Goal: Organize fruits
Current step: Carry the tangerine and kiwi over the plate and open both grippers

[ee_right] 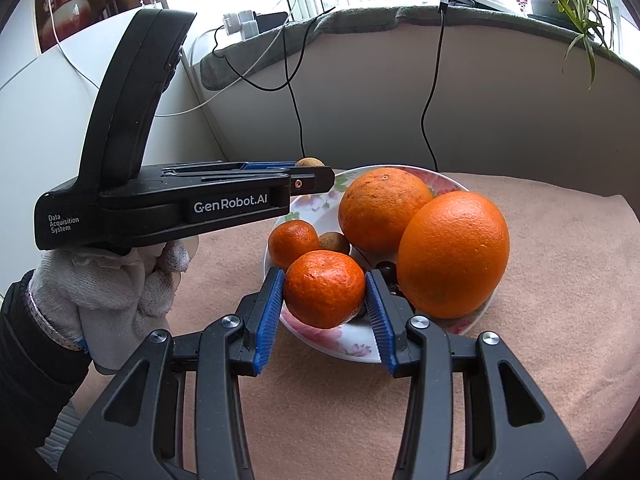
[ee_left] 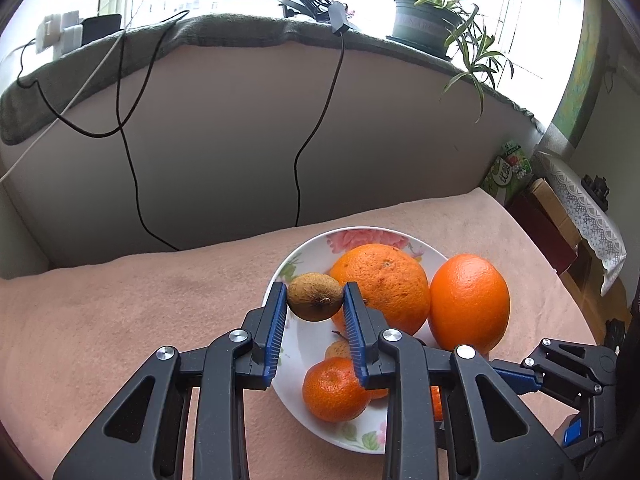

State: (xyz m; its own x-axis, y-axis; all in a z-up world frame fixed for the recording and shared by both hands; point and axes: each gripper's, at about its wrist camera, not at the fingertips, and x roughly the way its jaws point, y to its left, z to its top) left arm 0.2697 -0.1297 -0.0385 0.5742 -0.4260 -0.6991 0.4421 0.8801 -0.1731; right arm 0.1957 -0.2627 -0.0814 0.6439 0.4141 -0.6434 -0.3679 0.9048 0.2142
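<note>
kiwi (ee_left: 315, 297): long axis crosswise between my left gripper's (ee_left: 315, 304) pads, stem end toward camera, clamped above the plate (ee_left: 280, 276) | mandarin (ee_right: 325, 289) (roundish): pinched in my right gripper (ee_right: 325, 300) over the near rim

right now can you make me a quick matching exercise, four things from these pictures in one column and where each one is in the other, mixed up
Things:
1. brown fruit
2. small tangerine
3. large smooth orange
4. potted plant

Places:
A. on the window ledge
B. clamped in the right gripper
C. at the rim of the flowered plate, beside the rough-skinned orange
D. clamped in the left gripper

Right pairs: 1-D, 2-B, 3-C, 4-A
</note>
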